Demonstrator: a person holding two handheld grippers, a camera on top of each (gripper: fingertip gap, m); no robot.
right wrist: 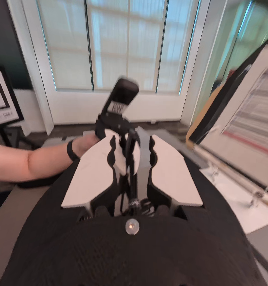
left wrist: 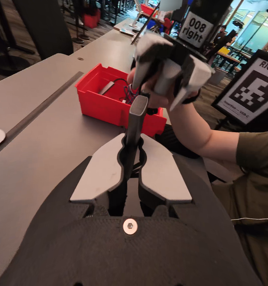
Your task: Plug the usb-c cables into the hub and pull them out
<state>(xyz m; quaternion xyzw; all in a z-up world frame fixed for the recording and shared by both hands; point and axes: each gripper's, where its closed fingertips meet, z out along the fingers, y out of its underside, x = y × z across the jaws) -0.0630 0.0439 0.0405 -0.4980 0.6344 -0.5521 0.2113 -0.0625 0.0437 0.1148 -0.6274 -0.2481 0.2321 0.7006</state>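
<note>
- Grey metal hub [left wrist: 135, 133] stands clamped upright between my left gripper [left wrist: 132, 139] fingers, its open end raised toward my other tool, presumably so a plug can meet it.
- My right gripper [right wrist: 132, 148] has its fingers apart around nothing; I judge it is coming for a cable.
- Cables [left wrist: 130, 94] lie in the red bin [left wrist: 108, 106] by the bench's right edge, partly hidden.
- Blur hides the hub's ports.

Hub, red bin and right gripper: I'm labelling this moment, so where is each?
hub [left wrist: 138, 108], left wrist view, on its grey end face.
red bin [left wrist: 105, 108], left wrist view, on its near wall.
right gripper [right wrist: 131, 156], right wrist view, between its fingertips.
</note>
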